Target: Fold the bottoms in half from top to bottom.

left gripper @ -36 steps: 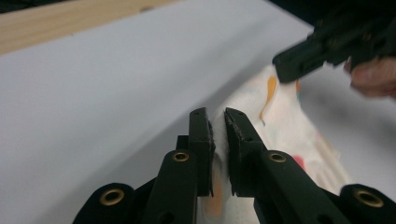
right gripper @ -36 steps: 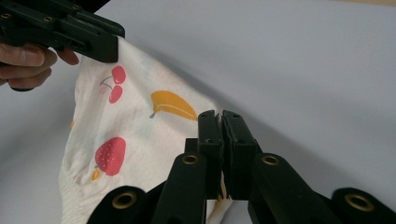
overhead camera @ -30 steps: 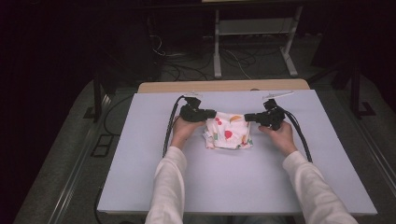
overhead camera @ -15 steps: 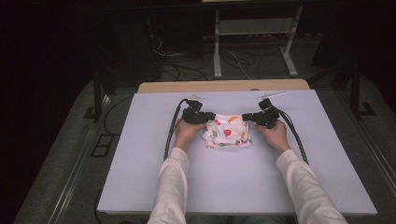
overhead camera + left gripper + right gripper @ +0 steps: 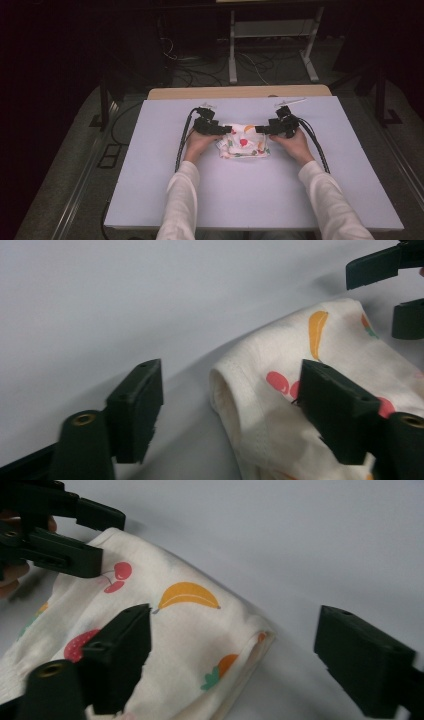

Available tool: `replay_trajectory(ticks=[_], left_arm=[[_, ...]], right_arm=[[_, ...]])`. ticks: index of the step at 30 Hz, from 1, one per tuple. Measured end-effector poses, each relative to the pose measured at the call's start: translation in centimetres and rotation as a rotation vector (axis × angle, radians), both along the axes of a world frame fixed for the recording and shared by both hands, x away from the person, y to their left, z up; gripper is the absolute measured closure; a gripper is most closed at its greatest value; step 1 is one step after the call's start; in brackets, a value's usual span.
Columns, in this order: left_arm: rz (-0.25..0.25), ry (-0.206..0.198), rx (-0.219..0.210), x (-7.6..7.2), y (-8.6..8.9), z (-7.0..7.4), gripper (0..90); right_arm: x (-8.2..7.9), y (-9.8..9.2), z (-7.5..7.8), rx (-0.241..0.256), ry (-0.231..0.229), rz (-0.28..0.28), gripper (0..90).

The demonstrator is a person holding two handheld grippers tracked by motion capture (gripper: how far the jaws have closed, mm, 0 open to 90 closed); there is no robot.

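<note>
Cloth point(image 5: 243, 142) lies folded near the middle of the table point(image 5: 150, 200), white with printed fruit, a small thick bundle with its far edge toward the back. We see our left gripper point(image 5: 223, 130) at the cloth's far left corner and our right gripper point(image 5: 260, 129) at its far right corner, each pointing inward, the two facing one another across the far edge. Left gripper view: jaws stand wide apart and hold nothing; one jaw sits over bare table, the other over the fabric, so the rolled, doubled edge point(image 5: 225, 395) lies between them. Right gripper view: jaws likewise wide open and empty, straddling the folded corner point(image 5: 257, 640), one above the print, one off it. We judge this placement deliberate: each gripper brackets a corner so that closing would pinch all layers at once, and the matched spacing would let the cloth be lifted or folded evenly. Whether the lower jaws touch the table we cannot tell. Both hands rest low, just beside the cloth.
</note>
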State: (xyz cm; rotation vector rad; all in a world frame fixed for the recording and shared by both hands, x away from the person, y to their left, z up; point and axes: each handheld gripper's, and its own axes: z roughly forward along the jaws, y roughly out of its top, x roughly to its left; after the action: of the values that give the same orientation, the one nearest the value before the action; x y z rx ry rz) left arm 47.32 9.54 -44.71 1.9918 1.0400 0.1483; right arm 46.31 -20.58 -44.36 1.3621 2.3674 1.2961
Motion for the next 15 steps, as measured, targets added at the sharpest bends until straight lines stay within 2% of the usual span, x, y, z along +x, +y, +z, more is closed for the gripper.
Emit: replay_trajectory(ticks=[1,3,5,7,9,15], left_arm=[[-0.005,0.000,-0.002,-0.1,0.1,0.1,22.4],[-0.013,0.012,-0.010,-0.2,0.3,0.3,14.8],[-0.030,0.036,-0.008,-0.3,0.4,0.5,0.0],[-0.044,0.032,-0.008,-0.5,0.6,0.7,0.0],[-0.036,0.027,-0.008,-0.8,0.6,1.0,0.0],[-0.041,-0.021,-0.011,-1.7,0.6,2.0,0.0]], right_arm=[[-0.1,0.0,0.1,-0.006,-0.003,-0.002,12.0],[-0.2,-0.2,0.2,-0.009,-0.006,-0.004,2.8],[-0.4,-0.3,0.4,0.002,-0.005,-0.002,0.0],[-0.6,-0.5,0.7,0.009,-0.008,-0.004,0.0],[-0.9,-0.6,0.9,0.012,-0.008,-0.002,0.0],[-1.8,-0.9,1.6,0.008,-0.018,0.009,0.0]])
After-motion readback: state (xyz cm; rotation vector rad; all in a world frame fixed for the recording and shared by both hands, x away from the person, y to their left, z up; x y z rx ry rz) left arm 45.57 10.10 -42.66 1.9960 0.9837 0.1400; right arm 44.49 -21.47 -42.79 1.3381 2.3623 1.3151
